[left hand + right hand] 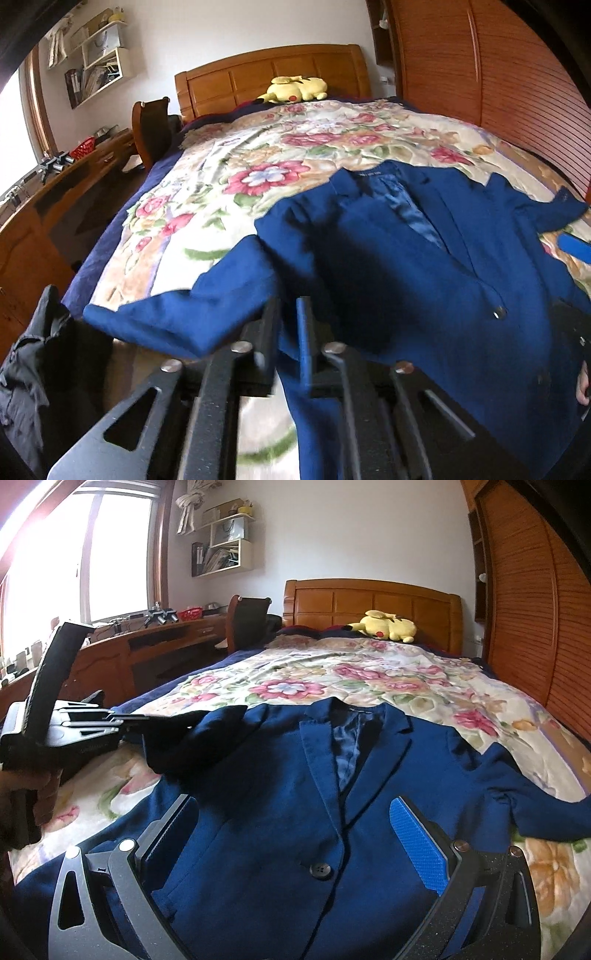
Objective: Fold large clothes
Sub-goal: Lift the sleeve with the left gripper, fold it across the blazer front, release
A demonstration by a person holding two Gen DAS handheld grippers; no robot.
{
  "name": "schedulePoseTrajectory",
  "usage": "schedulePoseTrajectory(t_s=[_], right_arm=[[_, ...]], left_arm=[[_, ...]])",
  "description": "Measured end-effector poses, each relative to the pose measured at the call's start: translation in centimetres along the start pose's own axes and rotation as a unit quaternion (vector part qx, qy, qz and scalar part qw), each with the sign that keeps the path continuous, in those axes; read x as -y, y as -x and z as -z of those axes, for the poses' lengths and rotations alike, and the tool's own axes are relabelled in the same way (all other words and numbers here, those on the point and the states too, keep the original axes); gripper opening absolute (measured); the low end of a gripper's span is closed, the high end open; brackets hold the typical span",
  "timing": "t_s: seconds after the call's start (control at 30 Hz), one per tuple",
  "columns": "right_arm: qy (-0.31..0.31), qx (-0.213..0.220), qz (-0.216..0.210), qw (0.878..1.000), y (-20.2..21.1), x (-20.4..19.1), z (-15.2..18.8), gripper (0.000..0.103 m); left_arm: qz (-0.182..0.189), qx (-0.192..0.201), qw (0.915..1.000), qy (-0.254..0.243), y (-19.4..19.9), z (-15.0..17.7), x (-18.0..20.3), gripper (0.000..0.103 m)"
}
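- My left gripper (290, 343) has its jaws nearly together, pinching the edge of the blue jacket's (280, 794) sleeve (177, 314); cloth runs between the two pads in my left wrist view, and that picture is blurred there.
- From the right wrist view, the left gripper (147, 720) carries the dark sleeve end lifted over the jacket's shoulder, clear of the bed (258, 686).
- My right gripper (299, 834) has its jaws spread wide, empty, hovering low over the jacket front near the button (320, 870); whether they touch the cloth I cannot tell.
- The jacket lies face up and buttoned on the flowered bedspread (258, 147), collar toward the headboard (373, 602), its other sleeve stretched out flat to the side.
- I judge this as the first fold: bringing one sleeve across the chest.
- Next I should lay that sleeve flat across the front, then release; the right jaws could steady the body so it does not drag.
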State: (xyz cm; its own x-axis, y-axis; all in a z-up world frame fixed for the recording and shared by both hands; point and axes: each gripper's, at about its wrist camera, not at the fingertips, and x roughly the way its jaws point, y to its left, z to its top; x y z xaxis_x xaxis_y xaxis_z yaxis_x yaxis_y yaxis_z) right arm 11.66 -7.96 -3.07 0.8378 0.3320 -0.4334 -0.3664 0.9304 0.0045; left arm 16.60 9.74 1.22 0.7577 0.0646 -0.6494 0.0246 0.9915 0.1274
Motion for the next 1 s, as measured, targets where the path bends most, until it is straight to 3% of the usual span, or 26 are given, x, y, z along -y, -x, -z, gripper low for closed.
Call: schedulePoseTrajectory(t_s=[0.03,0.17,0.23,0.27,0.43,0.6,1.0], right_arm=[[0.001,-0.001,-0.002,1.000,0.0,0.2,0.0,0.103],[0.007,-0.003,-0.005,1.000,0.0,0.4,0.0,0.103],[0.009,-0.003,-0.006,1.000,0.0,0.4,-0.1,0.103],[0.010,-0.004,-0.007,1.000,0.0,0.5,0.0,0.103],[0.017,-0.007,-0.011,1.000,-0.1,0.2,0.0,0.103],[0.026,-0.013,-0.014,0.999,-0.4,-0.1,0.0,0.103],[0.036,-0.027,-0.020,0.999,-1.2,-0.3,-0.1,0.103]], left_arm=[[0.003,0.001,1.0000,0.001,0.3,0.2,0.1,0.034],[0.017,0.012,0.9997,0.008,2.1,1.5,-0.6,0.052],[0.020,0.015,0.9996,0.013,2.5,2.0,-1.2,0.076],[0.018,0.017,0.9995,0.018,2.7,2.3,-1.7,0.080],[-0.022,0.008,0.9994,0.026,1.4,3.2,-3.9,0.081],[-0.047,-0.037,0.9976,0.035,-1.9,4.7,-6.4,0.081],[-0.048,-0.125,0.9900,0.044,-8.0,6.8,-8.5,0.081]])
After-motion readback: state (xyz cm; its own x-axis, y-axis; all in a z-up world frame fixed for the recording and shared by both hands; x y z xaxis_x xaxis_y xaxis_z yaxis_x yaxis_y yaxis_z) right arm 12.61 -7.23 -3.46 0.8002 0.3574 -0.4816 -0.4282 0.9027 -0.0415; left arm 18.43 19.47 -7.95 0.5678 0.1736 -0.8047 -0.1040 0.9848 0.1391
